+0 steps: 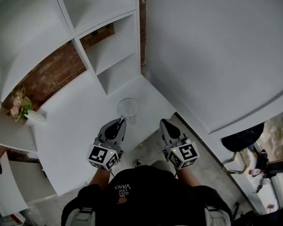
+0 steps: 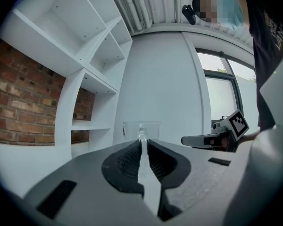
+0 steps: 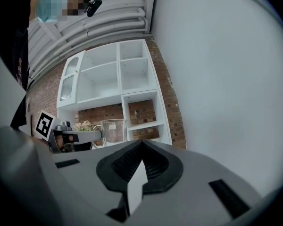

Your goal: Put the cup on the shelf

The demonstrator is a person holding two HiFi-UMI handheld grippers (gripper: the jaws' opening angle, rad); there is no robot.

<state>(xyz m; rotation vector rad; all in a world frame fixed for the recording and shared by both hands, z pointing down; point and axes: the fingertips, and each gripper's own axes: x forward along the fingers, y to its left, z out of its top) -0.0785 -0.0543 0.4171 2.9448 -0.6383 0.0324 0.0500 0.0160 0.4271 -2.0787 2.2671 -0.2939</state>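
The white shelf (image 1: 92, 46) stands at my left. My left tongs (image 1: 120, 122) are clamped on the clear cup (image 1: 128, 108), holding it over the white surface (image 1: 70, 126). My right tongs (image 1: 163, 123), beside them, are closed and empty.

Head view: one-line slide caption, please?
A clear cup gripped by the left tongs in front of the shelf; right tongs shut, empty.

Open counter (image 1: 70, 145) runs from 9 to 11 o'clock, with flowers (image 1: 20, 105) at its 9 o'clock end. The shelf (image 1: 85, 58) shows open bays at 12, and the wall (image 1: 217, 55) blocks 1 to 3.
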